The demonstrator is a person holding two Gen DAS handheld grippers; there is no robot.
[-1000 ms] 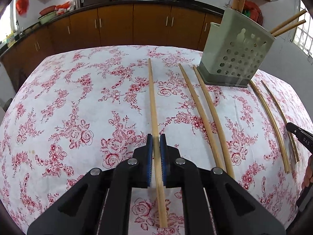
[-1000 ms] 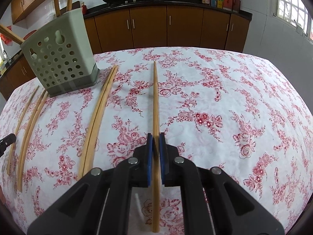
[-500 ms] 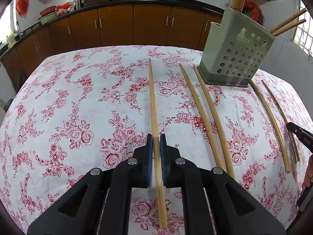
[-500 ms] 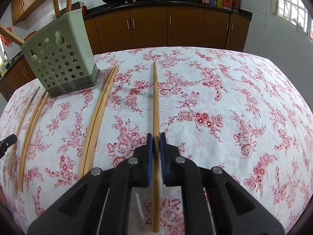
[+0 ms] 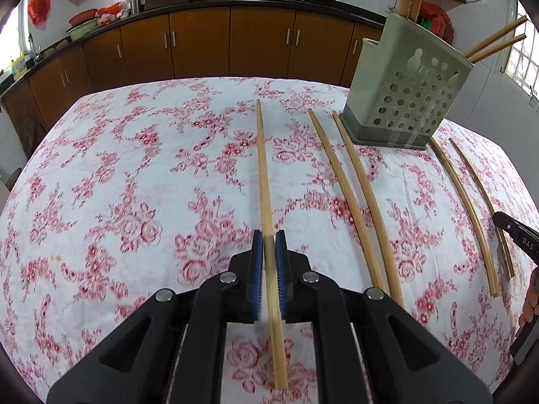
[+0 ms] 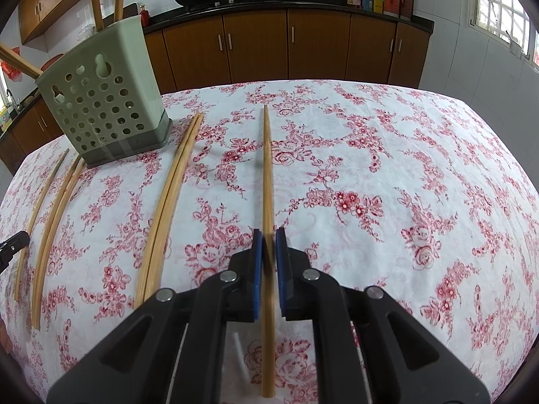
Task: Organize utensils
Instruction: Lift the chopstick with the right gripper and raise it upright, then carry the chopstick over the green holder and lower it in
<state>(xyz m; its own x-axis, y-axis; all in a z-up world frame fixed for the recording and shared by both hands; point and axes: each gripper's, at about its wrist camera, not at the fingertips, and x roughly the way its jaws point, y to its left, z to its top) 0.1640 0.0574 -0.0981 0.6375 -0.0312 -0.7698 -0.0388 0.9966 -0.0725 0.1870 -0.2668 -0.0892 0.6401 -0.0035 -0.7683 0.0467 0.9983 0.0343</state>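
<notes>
Left wrist: left gripper clamping chopstick, right gripper likewise.

We see a matt cotton-like cloth printed with red roses covering the counter, faintly creased. The chopsticks look like pale, smooth, dull bamboo: one in the left tool, one in the right tool. Both tools are matt black plastic with ribbed blue rubbery pads and shiny metal rivets. At one o'clock from the left tool stands a perforated holder of satin grey-green plastic. Beyond it, the cabinets are glossy brown wood with metal handles.
</notes>
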